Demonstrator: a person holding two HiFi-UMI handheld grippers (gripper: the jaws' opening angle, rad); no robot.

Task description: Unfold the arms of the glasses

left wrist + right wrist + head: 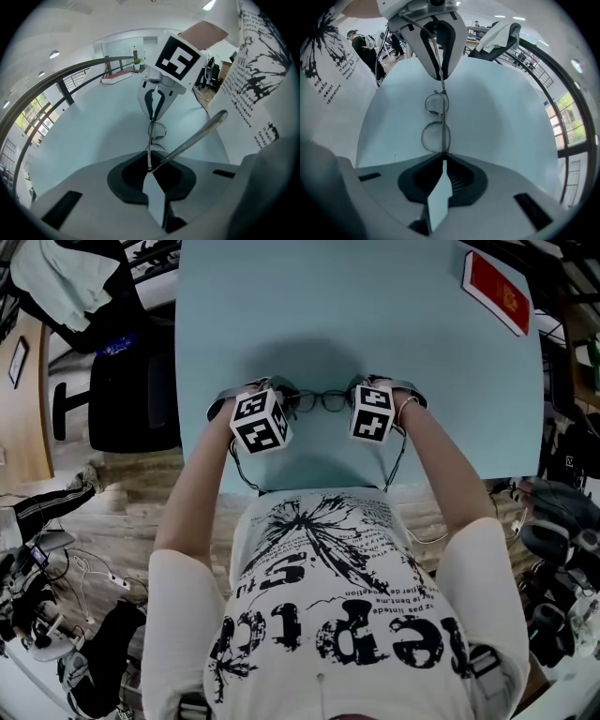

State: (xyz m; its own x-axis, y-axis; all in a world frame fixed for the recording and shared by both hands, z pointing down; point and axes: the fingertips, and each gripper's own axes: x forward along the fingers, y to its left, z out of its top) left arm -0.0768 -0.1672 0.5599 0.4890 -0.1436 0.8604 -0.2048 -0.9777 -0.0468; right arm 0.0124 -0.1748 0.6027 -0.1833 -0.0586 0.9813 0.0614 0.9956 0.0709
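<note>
The left forearm (192,488) and right forearm (441,465) reach forward from spread elbows and draw in toward each other, so the two grippers face one another close together, each pointing steeply down with its marker cube (261,420) turned up toward the head. The left gripper (150,168) has its jaws drawn nearly together, pinching one end of the glasses (322,400). The right gripper (442,161) stands opposite in the same state, with its jaws closed on the other end of the frame and its wrist bent downward.
</note>
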